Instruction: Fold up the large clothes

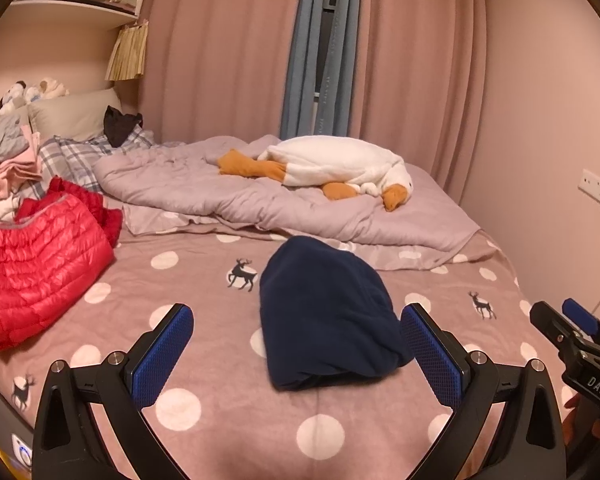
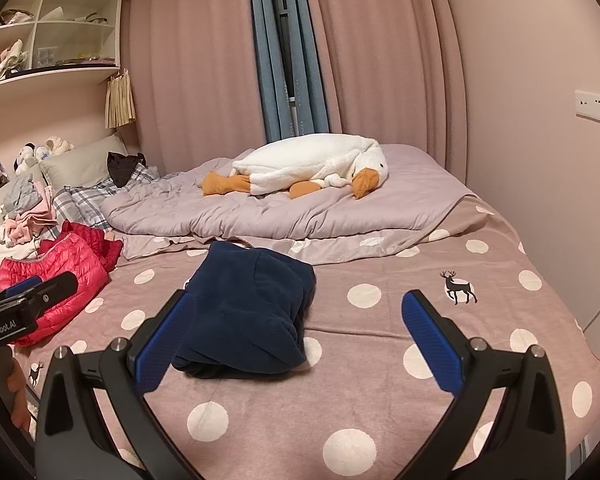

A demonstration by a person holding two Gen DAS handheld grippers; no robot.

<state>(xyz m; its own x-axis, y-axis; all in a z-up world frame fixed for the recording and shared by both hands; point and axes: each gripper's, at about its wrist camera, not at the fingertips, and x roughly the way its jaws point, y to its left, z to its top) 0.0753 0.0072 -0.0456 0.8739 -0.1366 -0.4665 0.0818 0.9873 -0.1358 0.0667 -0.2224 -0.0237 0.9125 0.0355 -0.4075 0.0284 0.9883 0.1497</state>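
A navy fleece garment (image 1: 328,316) lies folded into a compact bundle on the pink polka-dot bedspread (image 1: 204,280). My left gripper (image 1: 298,354) is open, its blue pads on either side of the bundle's near end without touching it. In the right wrist view the same navy bundle (image 2: 246,312) sits just inside the left finger of my open right gripper (image 2: 300,338), which holds nothing. A red puffer jacket (image 1: 32,264) lies crumpled at the left of the bed, also seen as the red jacket (image 2: 60,284) behind the other gripper.
A rumpled lilac duvet (image 1: 260,196) with a white plush goose (image 1: 340,168) covers the far half of the bed. Loose clothes (image 1: 8,172) and pillows are heaped at the far left. Curtains and a wall with sockets (image 2: 598,106) stand close on the right.
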